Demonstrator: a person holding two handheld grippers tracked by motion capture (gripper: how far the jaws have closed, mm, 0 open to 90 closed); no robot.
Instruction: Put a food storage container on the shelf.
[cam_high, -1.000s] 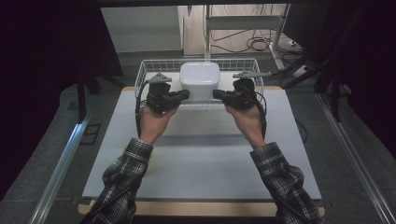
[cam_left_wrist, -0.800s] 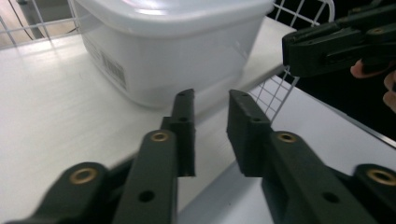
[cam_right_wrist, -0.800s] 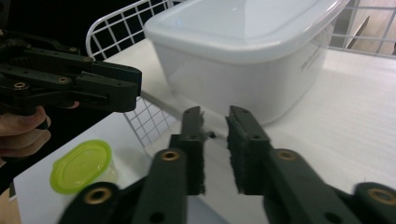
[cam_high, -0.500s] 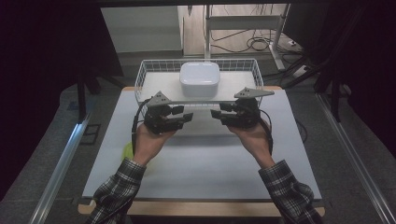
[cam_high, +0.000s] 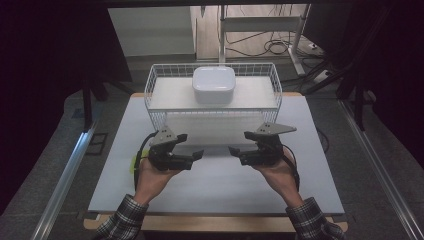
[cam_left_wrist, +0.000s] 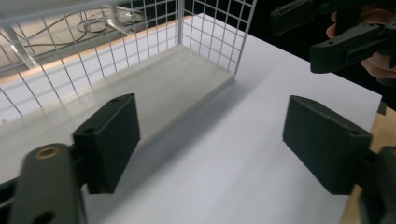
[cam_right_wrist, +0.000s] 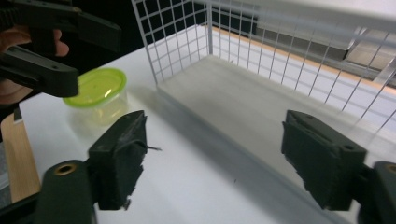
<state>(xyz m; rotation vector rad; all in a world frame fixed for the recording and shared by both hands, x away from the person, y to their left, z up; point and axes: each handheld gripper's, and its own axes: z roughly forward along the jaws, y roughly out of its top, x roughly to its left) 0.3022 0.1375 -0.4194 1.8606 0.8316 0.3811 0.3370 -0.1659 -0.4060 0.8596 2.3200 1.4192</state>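
Note:
A white lidded box (cam_high: 214, 84) sits inside the white wire basket (cam_high: 152, 87) at the back of the table. Both grippers hover over the white mat (cam_high: 215, 180) in front of the basket, tips pointing at each other. My left gripper (cam_high: 196, 155) (cam_left_wrist: 212, 107) has just been opening and holds nothing. My right gripper (cam_high: 235, 152) (cam_right_wrist: 215, 121) has also just been opening, with nothing between its pads. The left gripper view shows the right gripper (cam_left_wrist: 348, 35) at top right. The right gripper view shows the left gripper (cam_right_wrist: 46, 51) at top left.
A small clear tub with a lime-green lid (cam_right_wrist: 95, 91) stands on the mat beside the basket's corner, under my left hand; a sliver of the tub (cam_high: 133, 163) shows in the high view. The basket's front wall (cam_high: 212, 122) lies just beyond both grippers. Metal rails flank the table.
Both hands have drawn back from the white box toward the person and sunk lower. Both sets of jaws have opened. The box has stayed in the basket.

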